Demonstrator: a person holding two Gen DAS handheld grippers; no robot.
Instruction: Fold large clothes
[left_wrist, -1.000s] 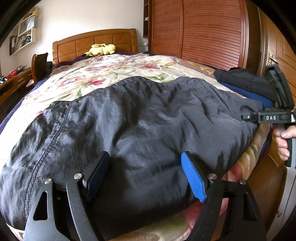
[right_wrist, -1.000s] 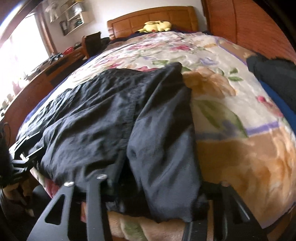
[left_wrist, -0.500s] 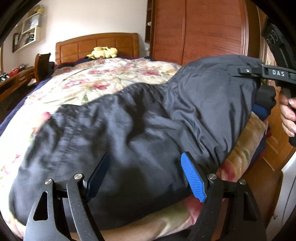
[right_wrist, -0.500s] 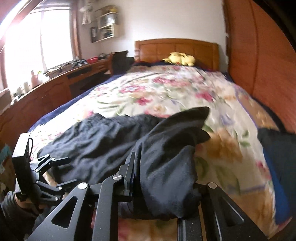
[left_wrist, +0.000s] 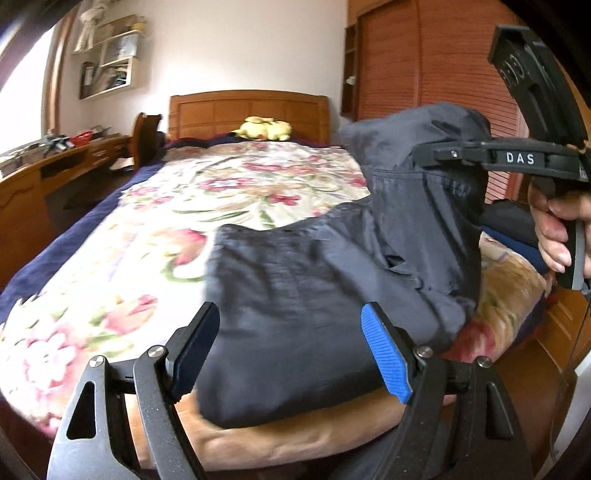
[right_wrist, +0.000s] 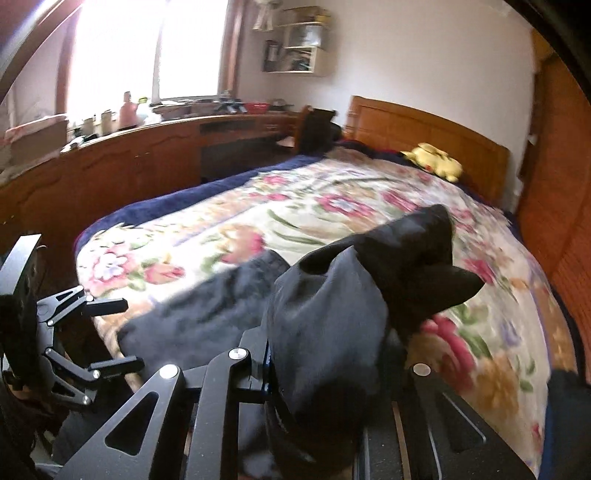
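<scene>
Dark navy garment (left_wrist: 314, 295) spread across the foot end of a bed with a floral quilt (left_wrist: 236, 184), one side lifted off the cover and hanging from the right gripper (left_wrist: 424, 157). Near edge draped at the mattress edge, between the two fingers of the left gripper (left_wrist: 291, 350).

Fold judged to be in its early stage: one side raised and carried toward the middle, nothing laid flat yet, no tidy rectangle to be seen. Left to do, by the look of it: bringing the raised side over the body of the garment, setting it down, smoothing, then further folds.

Right gripper clamped on a bunch of the fabric (right_wrist: 325, 332), jaws having just been closing on it, cloth bulging up and out between them in the right wrist view. Held by a hand (left_wrist: 554, 229) at the right edge of the left wrist view, in front of a wooden wardrobe (left_wrist: 424, 55).

Left gripper with jaws wide apart, blue pad (left_wrist: 384, 354) and dark pad either side of the garment's near edge, neither seen pressing on it; actual contact with the cloth hard to tell from this angle.

Further out: wooden headboard (left_wrist: 247, 110), yellow plush toy (left_wrist: 264, 129) at the pillow end, a second folded dark item (left_wrist: 513, 221) at the right side of the bed, desk (right_wrist: 147, 155) and bright window along the far wall.
</scene>
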